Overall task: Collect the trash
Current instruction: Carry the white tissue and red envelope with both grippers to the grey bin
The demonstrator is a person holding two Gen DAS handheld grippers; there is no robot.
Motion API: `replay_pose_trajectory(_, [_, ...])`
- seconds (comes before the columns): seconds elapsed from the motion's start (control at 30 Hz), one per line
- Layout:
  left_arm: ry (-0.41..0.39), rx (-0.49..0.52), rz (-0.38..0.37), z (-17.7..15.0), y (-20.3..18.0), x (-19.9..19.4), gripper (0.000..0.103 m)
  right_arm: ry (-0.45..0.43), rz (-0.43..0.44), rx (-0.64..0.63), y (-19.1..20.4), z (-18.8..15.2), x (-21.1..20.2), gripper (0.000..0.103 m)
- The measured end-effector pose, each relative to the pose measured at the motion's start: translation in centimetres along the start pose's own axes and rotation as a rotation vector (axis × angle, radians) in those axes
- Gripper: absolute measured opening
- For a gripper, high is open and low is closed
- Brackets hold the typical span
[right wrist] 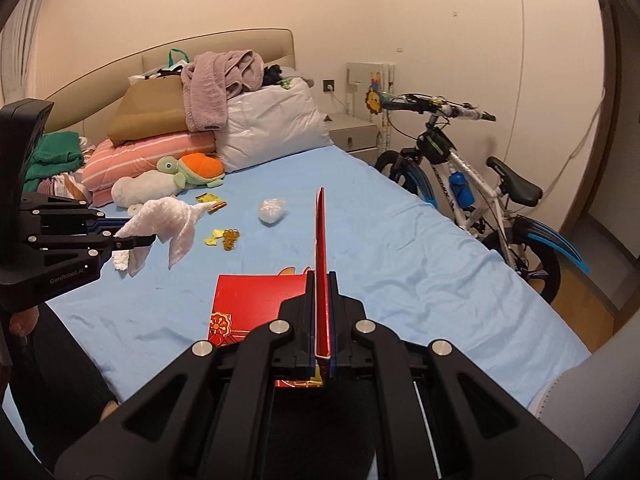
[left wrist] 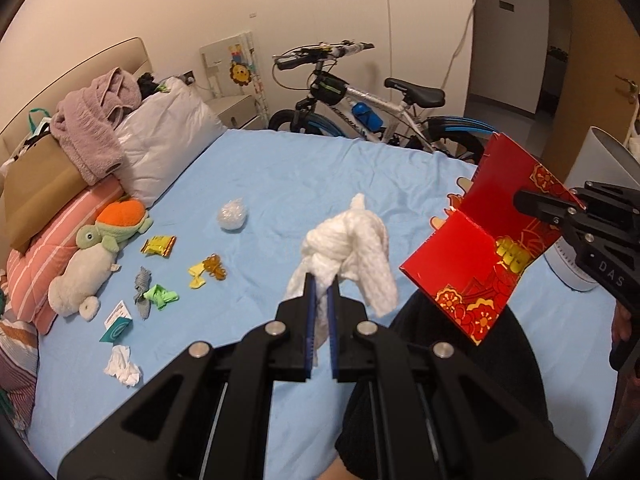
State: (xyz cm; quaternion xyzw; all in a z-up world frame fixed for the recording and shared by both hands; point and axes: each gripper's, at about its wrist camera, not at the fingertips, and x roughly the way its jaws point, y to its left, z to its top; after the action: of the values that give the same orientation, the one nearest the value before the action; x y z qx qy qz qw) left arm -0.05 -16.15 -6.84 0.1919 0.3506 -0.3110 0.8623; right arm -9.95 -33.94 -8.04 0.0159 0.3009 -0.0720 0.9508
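- The left gripper (left wrist: 322, 284) is pinching a knotted white cloth wad (left wrist: 348, 248), which is dangling off its tips above the light blue bedsheet (left wrist: 280, 176).
- The right gripper (right wrist: 320, 280) is clamping a red and gold folded cardboard sleeve (right wrist: 320, 232) edge-on, its loose flap hanging below.
- Both look ready for dumping, probably into the white bin (left wrist: 612, 160) just beyond the right claw.
- Keep both squeezes firm; the sleeve could be swinging.
- Wrappers like the yellow foil packet (left wrist: 159, 245) are waiting far left of the claws.
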Motion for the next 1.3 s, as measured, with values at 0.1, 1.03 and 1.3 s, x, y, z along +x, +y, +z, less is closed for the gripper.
replay_pose_trajectory(0.1, [-0.026, 0.043, -0.032, 1.3, -2.6, -0.6, 0.006, -0.009, -0.053, 0.025, -2.1, -0.8, -2.3, 0.003])
replay_pose_trajectory(1.03, [-0.179, 0.477, -0.427, 14.3, -30.4, -3.0, 0.006, -0.12, -0.643, 0.308, -22.0, -5.3, -26.3, 0.003])
replay_pose_trajectory(1.3, [-0.177, 0.546, -0.514, 16.6, -36.3, -2.2, 0.006, -0.124, -0.758, 0.332, -26.2, -5.1, -28.2, 0.003])
